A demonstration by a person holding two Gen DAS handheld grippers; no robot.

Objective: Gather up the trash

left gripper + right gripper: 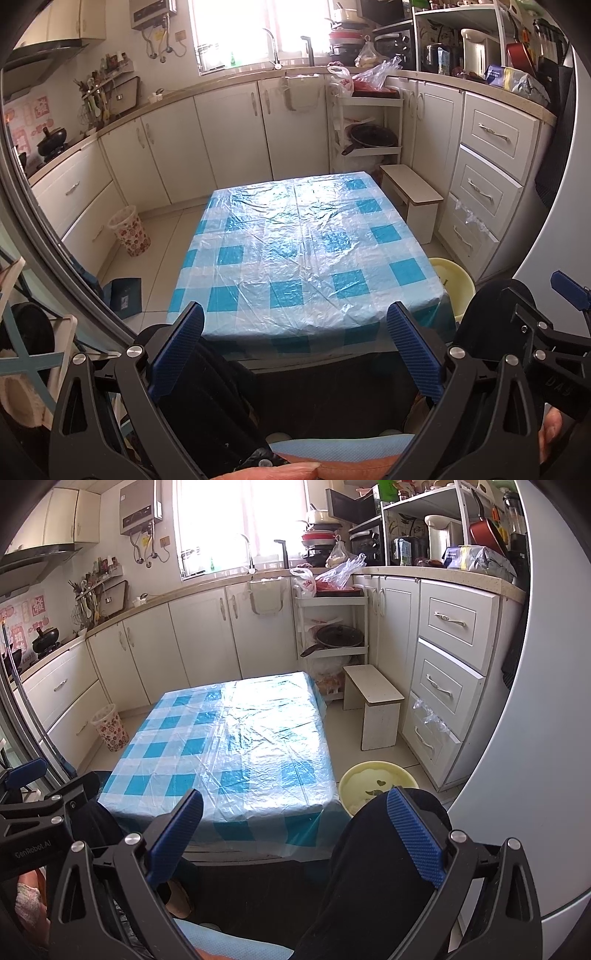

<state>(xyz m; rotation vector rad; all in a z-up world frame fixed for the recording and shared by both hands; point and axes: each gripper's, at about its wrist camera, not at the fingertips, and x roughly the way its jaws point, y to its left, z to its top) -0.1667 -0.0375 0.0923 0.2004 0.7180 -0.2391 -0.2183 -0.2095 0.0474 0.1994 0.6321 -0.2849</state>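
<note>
A low table [306,251] [229,746] stands ahead, covered by a blue-and-white checked cloth under wrinkled clear plastic. A floral waste basket [129,230] [110,727] sits on the floor left of the table, by the cabinets. My left gripper [295,310] hovers open before the table's near edge with nothing between its blue pads. My right gripper [295,794] is open too and holds nothing, level with the near right corner. Each gripper shows at the edge of the other's view. No loose trash is visible on the plastic.
A yellow basin [452,280] [376,779] sits on the floor by the table's near right corner. A white stool [413,195] [376,698] stands by the drawers. A dark blue dustpan-like item [125,295] lies left. The person's dark-trousered legs lie below the grippers.
</note>
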